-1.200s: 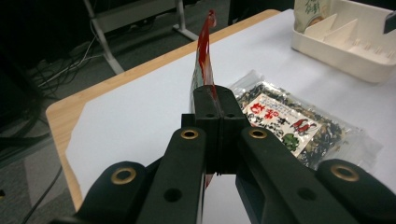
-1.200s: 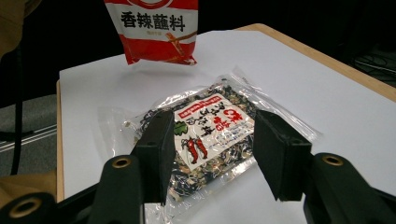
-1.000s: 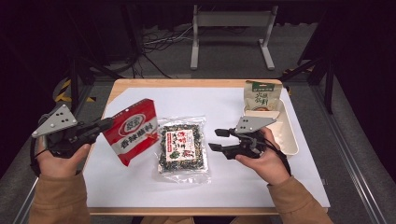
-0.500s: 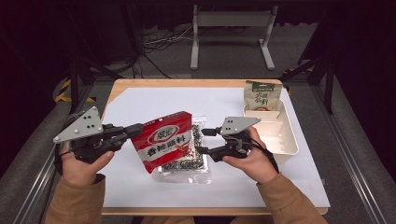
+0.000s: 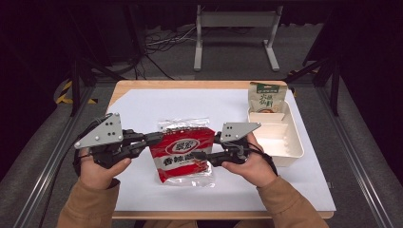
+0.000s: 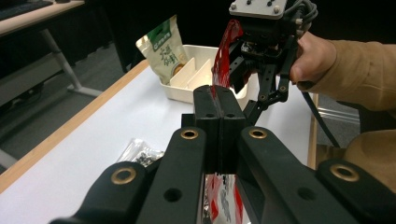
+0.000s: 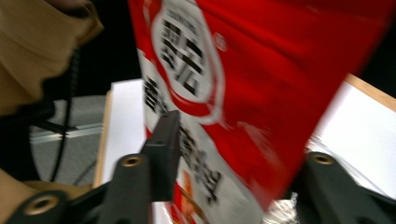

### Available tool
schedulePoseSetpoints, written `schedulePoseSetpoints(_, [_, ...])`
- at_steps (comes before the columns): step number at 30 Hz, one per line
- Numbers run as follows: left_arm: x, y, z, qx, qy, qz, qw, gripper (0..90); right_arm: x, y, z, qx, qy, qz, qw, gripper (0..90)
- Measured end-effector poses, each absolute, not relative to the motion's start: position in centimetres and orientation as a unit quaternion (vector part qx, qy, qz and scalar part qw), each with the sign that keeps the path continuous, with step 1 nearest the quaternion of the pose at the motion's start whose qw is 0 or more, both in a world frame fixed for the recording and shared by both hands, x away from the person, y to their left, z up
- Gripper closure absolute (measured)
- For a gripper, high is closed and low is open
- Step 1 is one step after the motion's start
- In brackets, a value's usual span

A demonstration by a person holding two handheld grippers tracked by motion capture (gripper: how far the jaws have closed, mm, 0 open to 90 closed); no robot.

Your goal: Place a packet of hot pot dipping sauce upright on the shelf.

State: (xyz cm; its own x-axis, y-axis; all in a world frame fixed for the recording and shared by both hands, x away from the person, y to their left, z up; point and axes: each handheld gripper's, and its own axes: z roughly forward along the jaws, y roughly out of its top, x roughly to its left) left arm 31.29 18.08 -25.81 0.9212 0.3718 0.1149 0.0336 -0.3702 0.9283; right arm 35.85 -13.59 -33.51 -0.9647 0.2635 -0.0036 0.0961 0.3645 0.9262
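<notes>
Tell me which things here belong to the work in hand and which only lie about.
In the work:
- red packet, held above the table
- left tool, shut on the packet's edge
- right tool, its jaws just closing, the packet between them

Only lying about:
- clear packet of dark bits, under the red one
- green and white pouch
- white tray

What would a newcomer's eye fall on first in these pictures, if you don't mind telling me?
The red snack bag, held up above the middle of the white table between both grippers. The left gripper is shut on its edge; the right gripper has just been closing with the bag between its jaws. Next, the green-topped pouch standing in the cream tray at the right.
</notes>
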Motion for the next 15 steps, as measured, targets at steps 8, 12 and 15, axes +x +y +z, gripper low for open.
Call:
schedulePoseSetpoints(8, [31.68, 17.96, -26.32, 0.812, 0.127, 0.146, 0.551, 89.8, 35.46, -13.5, -33.37, 0.11, 0.833, 0.539, 0.061, 66.2])
schedulePoseSetpoints(12, [31.65, 17.96, -26.35, 0.807, 0.125, 0.153, 0.556, 89.8, 35.41, -13.41, -33.23, 0.106, 0.834, 0.537, 0.06, 67.3])
schedulePoseSetpoints(15, [31.54, 18.08, -26.32, 0.804, 0.125, 0.154, 0.56, 89.8, 35.55, -13.31, -33.49, 0.106, 0.835, 0.537, 0.053, 66.1])
